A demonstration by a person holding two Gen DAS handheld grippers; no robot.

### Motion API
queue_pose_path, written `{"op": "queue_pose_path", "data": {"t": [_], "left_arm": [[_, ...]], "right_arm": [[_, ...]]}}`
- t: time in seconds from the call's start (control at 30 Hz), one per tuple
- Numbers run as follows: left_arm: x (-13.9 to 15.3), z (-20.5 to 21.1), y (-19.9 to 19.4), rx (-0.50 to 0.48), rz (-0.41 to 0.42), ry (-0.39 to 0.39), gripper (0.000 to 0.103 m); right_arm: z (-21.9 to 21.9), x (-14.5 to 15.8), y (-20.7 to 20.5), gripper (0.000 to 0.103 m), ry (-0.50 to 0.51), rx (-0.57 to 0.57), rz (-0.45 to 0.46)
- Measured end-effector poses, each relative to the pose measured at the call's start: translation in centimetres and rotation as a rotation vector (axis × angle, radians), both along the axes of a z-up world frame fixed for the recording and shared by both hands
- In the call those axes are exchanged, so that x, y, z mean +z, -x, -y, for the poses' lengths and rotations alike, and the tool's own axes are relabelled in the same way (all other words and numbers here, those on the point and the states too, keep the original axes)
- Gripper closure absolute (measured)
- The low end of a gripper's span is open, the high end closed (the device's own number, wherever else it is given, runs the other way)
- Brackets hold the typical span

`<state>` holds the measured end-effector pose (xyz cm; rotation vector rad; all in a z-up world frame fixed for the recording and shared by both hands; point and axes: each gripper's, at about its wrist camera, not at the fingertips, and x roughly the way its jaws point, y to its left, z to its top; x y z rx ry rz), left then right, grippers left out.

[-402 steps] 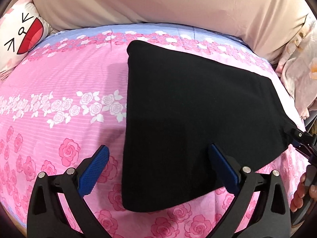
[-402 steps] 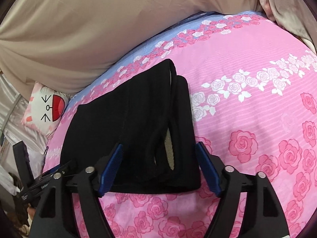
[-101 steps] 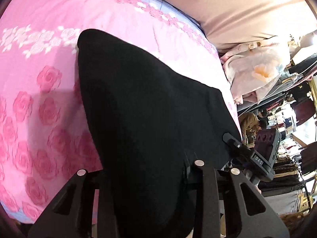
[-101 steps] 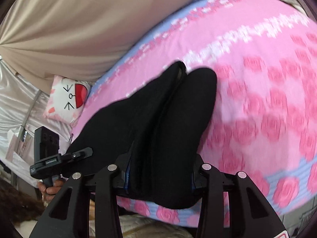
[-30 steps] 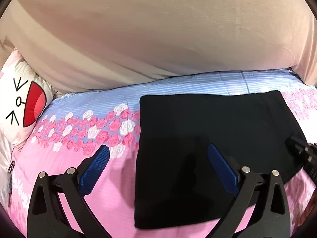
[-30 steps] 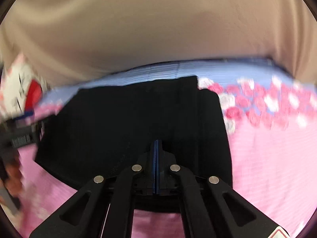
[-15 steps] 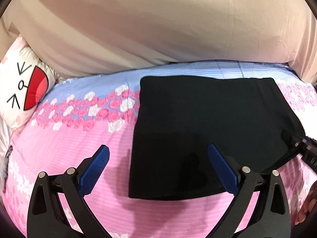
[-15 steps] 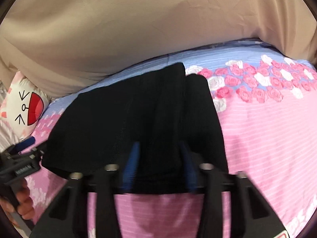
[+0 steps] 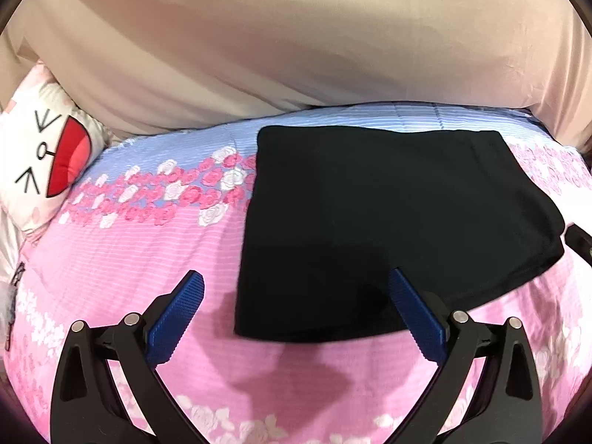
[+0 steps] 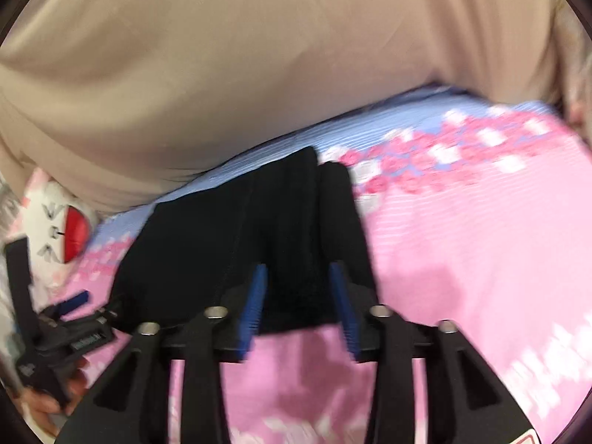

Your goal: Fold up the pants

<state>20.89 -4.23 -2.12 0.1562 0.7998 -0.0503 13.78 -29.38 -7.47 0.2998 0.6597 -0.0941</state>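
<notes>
The black pants (image 9: 392, 222) lie folded into a flat rectangle on the pink rose-print bedspread (image 9: 155, 255), near the far edge of the bed. My left gripper (image 9: 294, 286) hovers open above the pants' near left corner, nothing between its blue pads. In the right wrist view the pants (image 10: 222, 236) show their stacked folded layers on the right side. My right gripper (image 10: 298, 277) is opening; its blue pads stand apart over the near edge of the cloth and do not press on it. The other gripper (image 10: 70, 318) shows at the left edge of that view.
A beige curtain (image 9: 296, 44) hangs along the far side of the bed. A white cushion with a red cartoon mouth (image 9: 48, 162) rests at the far left. A hand (image 10: 44, 407) holds the left tool. Pink bedspread spreads to the right of the pants (image 10: 481, 244).
My right gripper went from shut on the pants' near edge to jaws apart and drew back. My left gripper pulled back toward me, so more pink bedspread shows in front of the pants.
</notes>
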Motion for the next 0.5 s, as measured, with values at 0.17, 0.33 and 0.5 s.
{"op": "queue_pose_path", "data": {"t": [0.17, 0.33, 0.5], "left_arm": [[1.3, 0.0, 2.9, -0.022, 0.027, 0.017, 0.005], [2.6, 0.0, 5.9, -0.052, 0.065, 0.035, 0.005], [3.2, -0.6, 8.4, -0.084, 0.057, 0.074, 0.005]], "right_arm": [[-1.5, 0.1, 3.5, 0.049, 0.063, -0.028, -0.011], [-2.6, 1.0, 5.8, 0.041, 0.105, -0.040, 0.004], [-3.4, 1.6, 6.9, 0.040, 0.100, -0.020, 0.013]]}}
